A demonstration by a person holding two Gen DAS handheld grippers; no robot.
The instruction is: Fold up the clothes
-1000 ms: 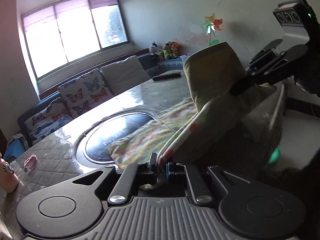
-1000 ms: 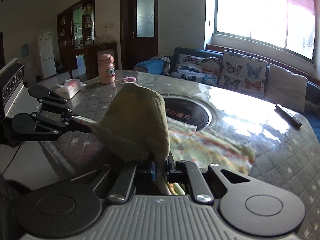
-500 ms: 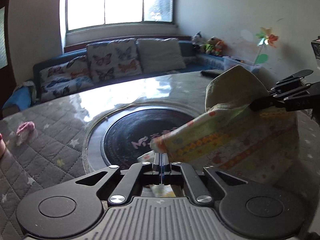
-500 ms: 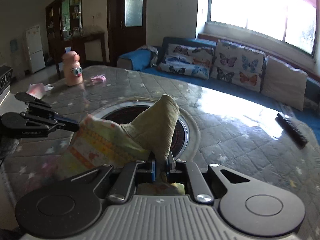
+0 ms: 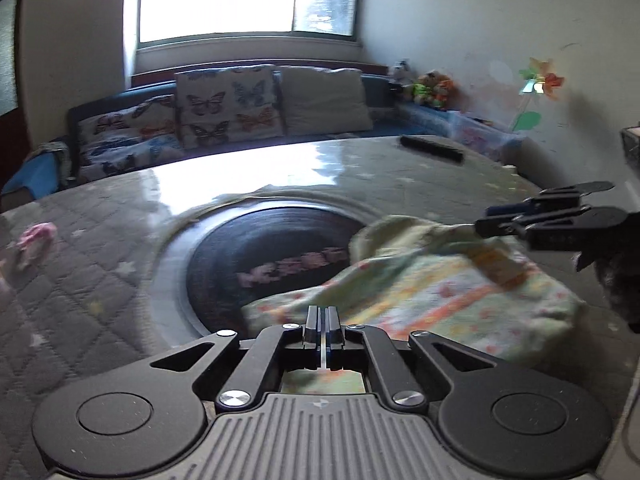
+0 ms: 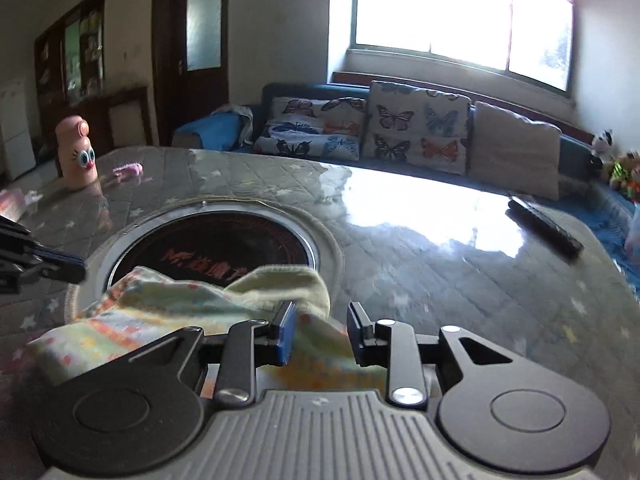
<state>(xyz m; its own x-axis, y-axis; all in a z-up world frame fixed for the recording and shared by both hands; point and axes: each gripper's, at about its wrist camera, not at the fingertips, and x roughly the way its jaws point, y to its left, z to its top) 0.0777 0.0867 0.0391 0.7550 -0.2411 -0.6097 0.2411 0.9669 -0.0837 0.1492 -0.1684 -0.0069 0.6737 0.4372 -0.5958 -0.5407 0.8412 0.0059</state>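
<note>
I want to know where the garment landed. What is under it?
The garment lies on the quilted table, its far edge over the rim of the dark round inset. The inset's printing shows beyond it; whatever sits beneath the cloth is hidden.

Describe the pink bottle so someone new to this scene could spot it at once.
Start at the big quilted table with the round black inset. At its far left corner stands the pink bottle, upright. It alone has cartoon eyes; the pink scrap beside it lies flat.
</note>
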